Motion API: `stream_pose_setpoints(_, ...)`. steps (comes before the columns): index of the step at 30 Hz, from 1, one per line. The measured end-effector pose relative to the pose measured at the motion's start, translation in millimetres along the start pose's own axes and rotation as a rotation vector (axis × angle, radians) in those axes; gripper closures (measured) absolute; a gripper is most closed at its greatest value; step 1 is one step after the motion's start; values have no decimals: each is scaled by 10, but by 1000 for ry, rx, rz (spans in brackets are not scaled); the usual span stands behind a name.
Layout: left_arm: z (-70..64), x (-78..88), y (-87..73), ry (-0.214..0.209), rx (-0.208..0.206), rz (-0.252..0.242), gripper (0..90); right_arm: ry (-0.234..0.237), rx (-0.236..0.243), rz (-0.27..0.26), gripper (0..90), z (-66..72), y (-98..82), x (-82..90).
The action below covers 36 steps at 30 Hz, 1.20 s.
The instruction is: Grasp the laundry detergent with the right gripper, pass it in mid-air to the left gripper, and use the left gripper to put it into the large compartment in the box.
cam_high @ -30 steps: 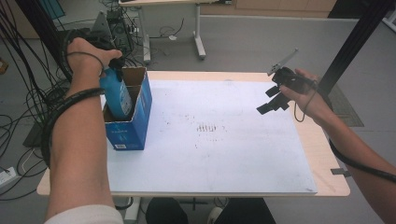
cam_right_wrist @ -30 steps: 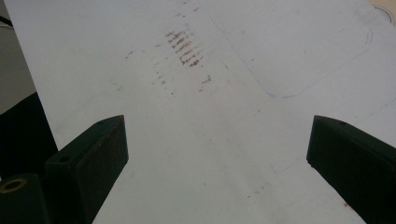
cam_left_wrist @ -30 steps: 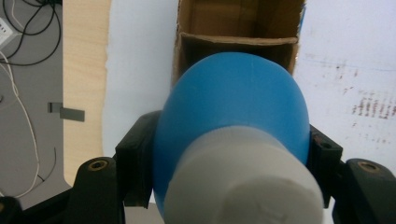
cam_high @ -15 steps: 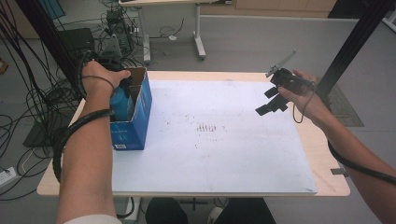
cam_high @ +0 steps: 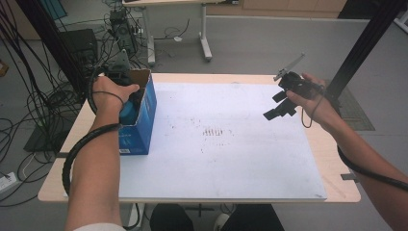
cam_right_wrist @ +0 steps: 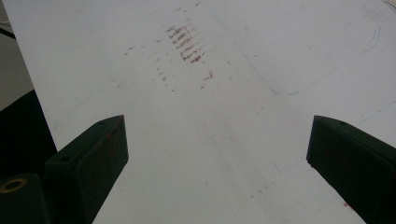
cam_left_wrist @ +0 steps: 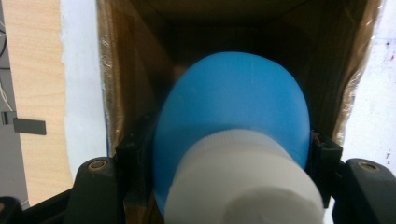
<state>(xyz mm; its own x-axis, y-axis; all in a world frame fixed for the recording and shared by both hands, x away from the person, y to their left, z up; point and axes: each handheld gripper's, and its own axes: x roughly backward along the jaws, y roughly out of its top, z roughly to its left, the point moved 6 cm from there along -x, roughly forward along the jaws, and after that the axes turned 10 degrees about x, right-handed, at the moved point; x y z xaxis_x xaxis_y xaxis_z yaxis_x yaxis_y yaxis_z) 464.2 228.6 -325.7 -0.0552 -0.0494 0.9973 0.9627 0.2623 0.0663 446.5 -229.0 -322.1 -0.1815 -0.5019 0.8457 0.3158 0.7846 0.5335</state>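
A blue bottle (cam_left_wrist: 233, 98) with a white cap (cam_left_wrist: 243, 182) hangs cap-up inside an open blue cardboard box (cam_high: 142, 126) at the table's left side. My left gripper (cam_left_wrist: 229, 144) is shut on the bottle's shoulders, one black jaw on each side. In the high view the left hand covers most of that gripper, and a bit of the bottle (cam_high: 129, 113) shows at the box's mouth. My right gripper (cam_high: 275, 106) hovers over the table's right part, jaws open and nothing between them; the right gripper view (cam_right_wrist: 217, 140) looks down on the white sheet.
A white sheet (cam_high: 231, 163) covers most of the wooden table, with brown smudges (cam_high: 214, 131) near its middle. Cables and equipment (cam_high: 57, 62) lie on the floor at the left. A black post (cam_high: 358, 48) stands behind the right corner.
The left hand has sunk, taking the blue bottle from above the box's rim down into the box. The right hand has kept still.
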Motion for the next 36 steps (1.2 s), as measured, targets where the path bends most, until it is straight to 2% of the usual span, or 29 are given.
stream_pose_setpoints(12, 11, -112, -5, 6, -6, 9, 357, 9, -3, 13, 55, 8, -19, -55)
stream_pose_setpoints(36, -17, -133, 17, 12, -15, 3, 353, 10, -14, 15, 56, 6, -46, -58)
